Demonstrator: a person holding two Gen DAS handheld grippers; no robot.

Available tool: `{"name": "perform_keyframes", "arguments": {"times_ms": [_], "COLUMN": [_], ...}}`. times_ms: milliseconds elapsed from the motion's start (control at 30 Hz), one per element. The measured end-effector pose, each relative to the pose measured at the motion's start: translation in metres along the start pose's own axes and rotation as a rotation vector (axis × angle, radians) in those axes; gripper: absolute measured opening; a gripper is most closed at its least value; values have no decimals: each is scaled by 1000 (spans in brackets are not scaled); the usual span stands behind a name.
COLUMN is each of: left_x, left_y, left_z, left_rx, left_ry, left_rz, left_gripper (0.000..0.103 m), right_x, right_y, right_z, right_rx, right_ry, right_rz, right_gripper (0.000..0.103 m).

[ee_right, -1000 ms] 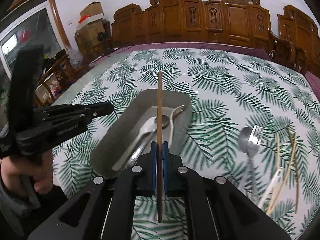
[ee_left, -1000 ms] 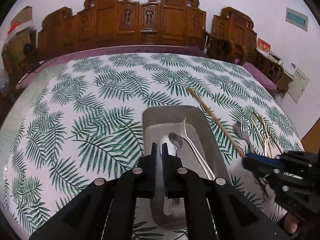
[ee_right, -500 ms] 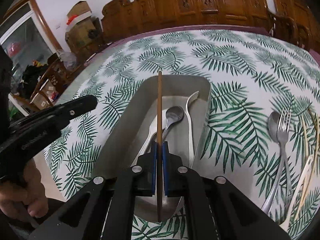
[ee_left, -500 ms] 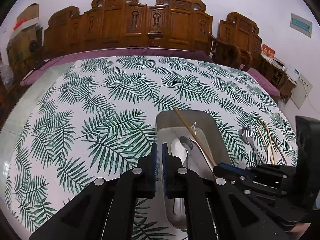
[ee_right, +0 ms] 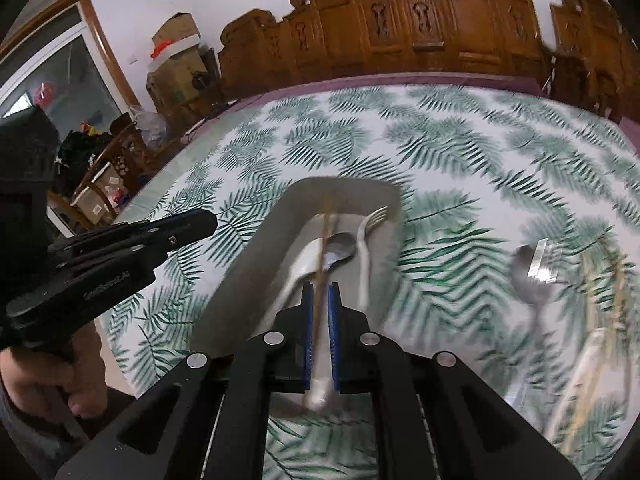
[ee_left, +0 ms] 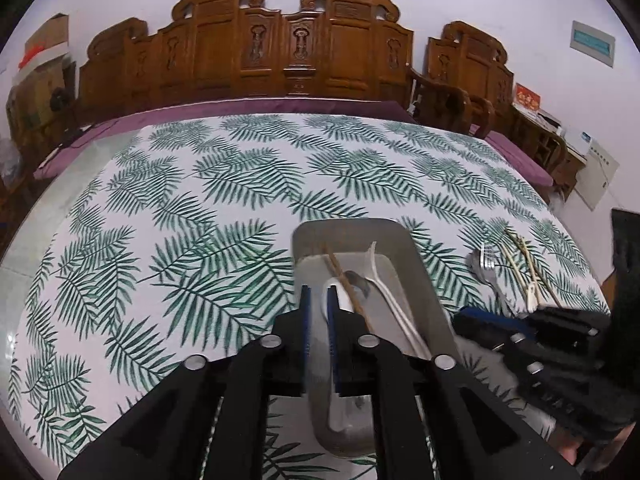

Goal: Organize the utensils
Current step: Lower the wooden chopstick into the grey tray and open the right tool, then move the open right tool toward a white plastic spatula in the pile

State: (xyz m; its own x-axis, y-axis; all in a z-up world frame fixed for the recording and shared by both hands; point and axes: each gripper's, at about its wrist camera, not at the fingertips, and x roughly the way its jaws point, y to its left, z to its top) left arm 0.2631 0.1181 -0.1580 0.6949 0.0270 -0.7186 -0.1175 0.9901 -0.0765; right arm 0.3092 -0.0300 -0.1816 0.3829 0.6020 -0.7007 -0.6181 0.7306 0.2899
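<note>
A grey metal tray [ee_left: 418, 264] [ee_right: 256, 264] lies on the palm-leaf cloth, holding a white spoon [ee_right: 304, 260], a metal spoon [ee_left: 360, 280] [ee_right: 340, 246] and a white fork [ee_left: 384, 292] [ee_right: 364, 248]. A brown chopstick [ee_left: 348, 284] [ee_right: 324, 240] lies slanted in the tray across the spoons. My right gripper [ee_right: 319, 286] [ee_left: 464, 314] hangs over the tray's near end. Its jaws are opening, and the chopstick runs loose between the pads with a gap on each side. My left gripper [ee_left: 319, 292] [ee_right: 208, 220] hovers at the tray's left rim, its jaws opening on nothing.
Right of the tray on the cloth lie a metal fork and spoon [ee_left: 486, 268] [ee_right: 536, 272], pale chopsticks [ee_left: 528, 268] [ee_right: 616, 280] and a white utensil [ee_left: 531, 294] [ee_right: 588, 356]. Carved wooden chairs [ee_left: 296, 52] line the table's far edge. Boxes and clutter [ee_right: 176, 60] stand at the left.
The chopstick, clamped in my right gripper and sticking up over the tray, now lies down in the tray. Both grippers' pads have parted a little.
</note>
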Motion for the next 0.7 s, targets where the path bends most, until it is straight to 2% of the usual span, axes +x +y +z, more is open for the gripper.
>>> {"name": "perform_keyframes", "arguments": {"times_ms": [167, 267, 433, 500, 567, 600, 667, 700], "left_x": [-1, -1, -2, -2, -1, 0, 2, 3], "left_y": [-20, -35, -52, -57, -61, -64, -69, -75], "left_z": [-2, -5, -8, -9, -10, -11, -13, -15], "left_rx": [35, 66, 94, 99, 100, 101, 111, 126], "left_ry": [-1, 2, 3, 4, 3, 9, 19, 24], "left_rz": [-46, -69, -95, -100, -112, -122, -137, -139], "left_gripper": [27, 29, 34, 44, 46, 46, 46, 46], "right_x": [-36, -53, -67, -69, -70, -68, -64, -61], "right_y": [-29, -49, -84, -96, -103, -107, -111, -113], "right_z": [-6, -14, -27, -31, -37, -40, -46, -51], "right_rx": [-16, -19, 3, 17, 30, 39, 58, 65], "right_ry": [-28, -26, -7, -3, 3, 10, 22, 29], "right_rz": [-81, -139, -236, -252, -273, -285, -295, -301], "right_gripper": [10, 10, 10, 10, 10, 12, 27, 27]}}
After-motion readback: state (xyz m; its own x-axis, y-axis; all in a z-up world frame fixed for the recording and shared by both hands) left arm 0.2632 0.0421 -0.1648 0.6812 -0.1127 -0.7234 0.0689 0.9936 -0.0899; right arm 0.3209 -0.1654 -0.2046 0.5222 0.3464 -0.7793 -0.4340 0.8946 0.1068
